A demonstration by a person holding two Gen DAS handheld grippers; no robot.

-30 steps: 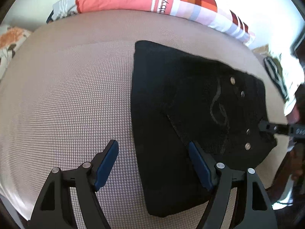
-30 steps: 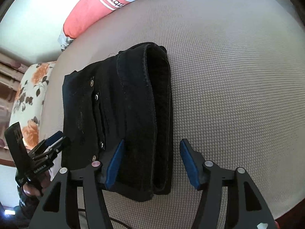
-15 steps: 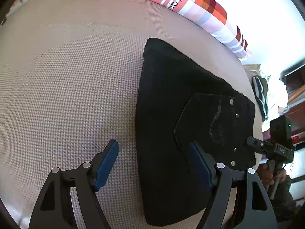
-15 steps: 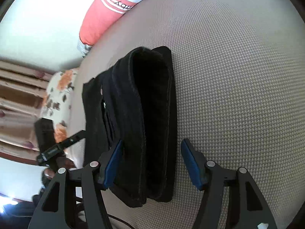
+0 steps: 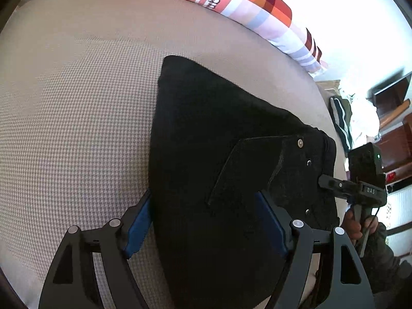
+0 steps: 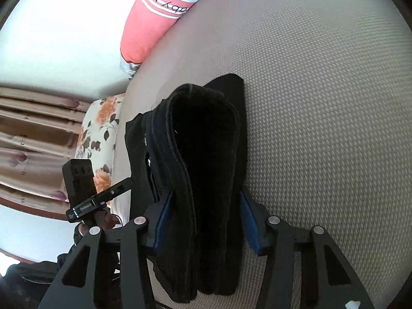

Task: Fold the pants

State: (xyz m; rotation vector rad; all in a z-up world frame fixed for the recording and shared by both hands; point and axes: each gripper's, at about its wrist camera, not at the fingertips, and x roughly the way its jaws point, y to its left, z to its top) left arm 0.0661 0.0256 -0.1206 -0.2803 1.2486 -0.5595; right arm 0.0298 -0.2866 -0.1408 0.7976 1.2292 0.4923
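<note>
The black pants [image 5: 219, 159] lie folded into a thick stack on a beige checked bed [image 5: 77, 108]. A back pocket with metal rivets faces up. My left gripper [image 5: 206, 224] is open, its blue fingers straddling the near edge of the stack. The right gripper's tip [image 5: 334, 184] shows at the pants' right edge. In the right wrist view my right gripper [image 6: 206, 221] is open, its fingers on either side of the rounded fold of the pants [image 6: 206, 154]. The left gripper [image 6: 103, 198] shows at the pants' left edge.
A pink and checked pillow [image 5: 231, 2] lies along the far edge of the bed. A floral cushion [image 6: 100, 131] and curtains sit off the bed's side. A striped garment [image 5: 340, 121] and wooden furniture stand to the right.
Both grippers have moved forward onto the pants. Their open fingers now straddle the stack's opposite edges instead of hovering short of it. Both cameras have tilted.
</note>
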